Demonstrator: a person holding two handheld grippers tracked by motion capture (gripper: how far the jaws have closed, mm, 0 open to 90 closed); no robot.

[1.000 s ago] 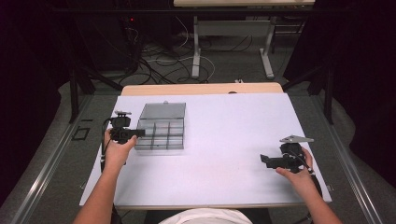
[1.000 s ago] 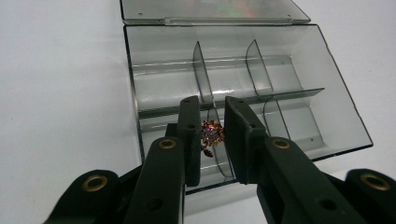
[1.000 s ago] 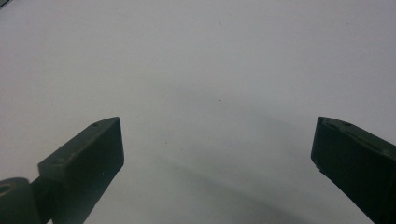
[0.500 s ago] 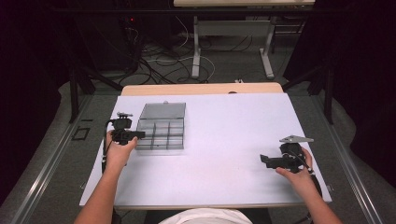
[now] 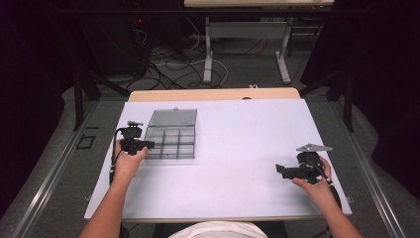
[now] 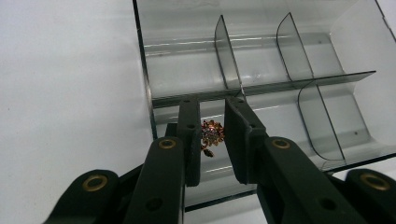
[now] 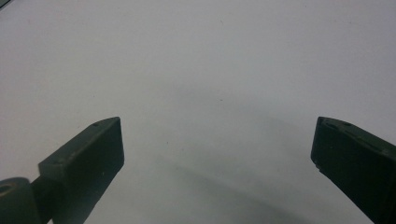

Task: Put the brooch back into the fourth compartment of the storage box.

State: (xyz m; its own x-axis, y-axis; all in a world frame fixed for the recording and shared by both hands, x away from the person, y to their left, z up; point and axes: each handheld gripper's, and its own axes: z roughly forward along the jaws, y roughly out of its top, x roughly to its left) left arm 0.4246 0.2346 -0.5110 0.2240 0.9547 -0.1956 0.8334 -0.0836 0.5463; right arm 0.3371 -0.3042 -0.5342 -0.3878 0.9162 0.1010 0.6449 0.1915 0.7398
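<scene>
A clear plastic organiser box (image 5: 179, 135) with several empty compartments lies on the white table's left side, its lid (image 5: 172, 118) folded back. My left gripper (image 5: 150, 145) reaches over the box's near left edge. In the left gripper view its jaws (image 6: 212, 105) are shut on a small gold, jewelled ornament (image 6: 211, 135), held above a front compartment of the box (image 6: 261, 84). My right gripper (image 5: 280, 169) rests low at the table's right side, pointing left. In the right gripper view it (image 7: 217, 140) stands open with nothing between its fingers.
The white table top (image 5: 237, 148) stretches between the two hands. A wooden strip (image 5: 213, 94) runs along its far edge. Beyond it are cables and another table's legs (image 5: 208, 54) on the floor.
</scene>
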